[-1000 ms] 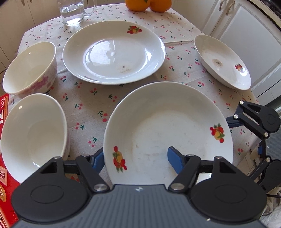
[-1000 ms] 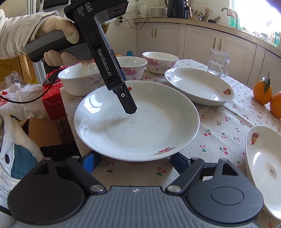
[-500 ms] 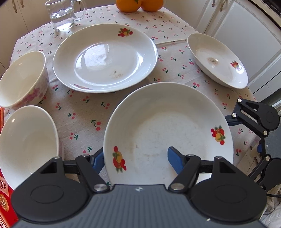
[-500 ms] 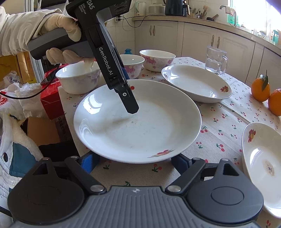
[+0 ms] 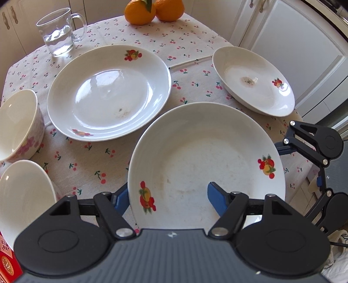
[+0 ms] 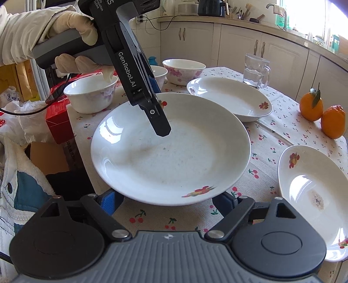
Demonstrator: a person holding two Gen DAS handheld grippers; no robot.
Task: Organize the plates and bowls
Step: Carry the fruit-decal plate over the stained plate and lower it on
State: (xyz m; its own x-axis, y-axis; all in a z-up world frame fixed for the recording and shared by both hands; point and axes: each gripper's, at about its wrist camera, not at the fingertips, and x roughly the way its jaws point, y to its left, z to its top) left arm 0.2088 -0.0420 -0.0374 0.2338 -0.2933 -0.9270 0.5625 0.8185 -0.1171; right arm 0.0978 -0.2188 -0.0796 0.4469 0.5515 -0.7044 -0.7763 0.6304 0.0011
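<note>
My left gripper is shut on the rim of a white plate with fruit prints, one pad on its inner face and the other under the rim. The plate hangs tilted above the tablecloth. From the right wrist view a gloved hand holds that gripper over the same plate. My right gripper stands open below the plate's near edge, not touching it. A second large plate lies beyond, a smaller one to the right. Bowls stand at the left.
A glass mug of water and two oranges sit at the table's far edge. A red box and bags lie beside the table near the bowls. White kitchen cabinets ring the round table.
My left gripper has carried the held plate a little further over the table toward the far plate. The mug and oranges now show more fully. The right gripper has stayed put.
</note>
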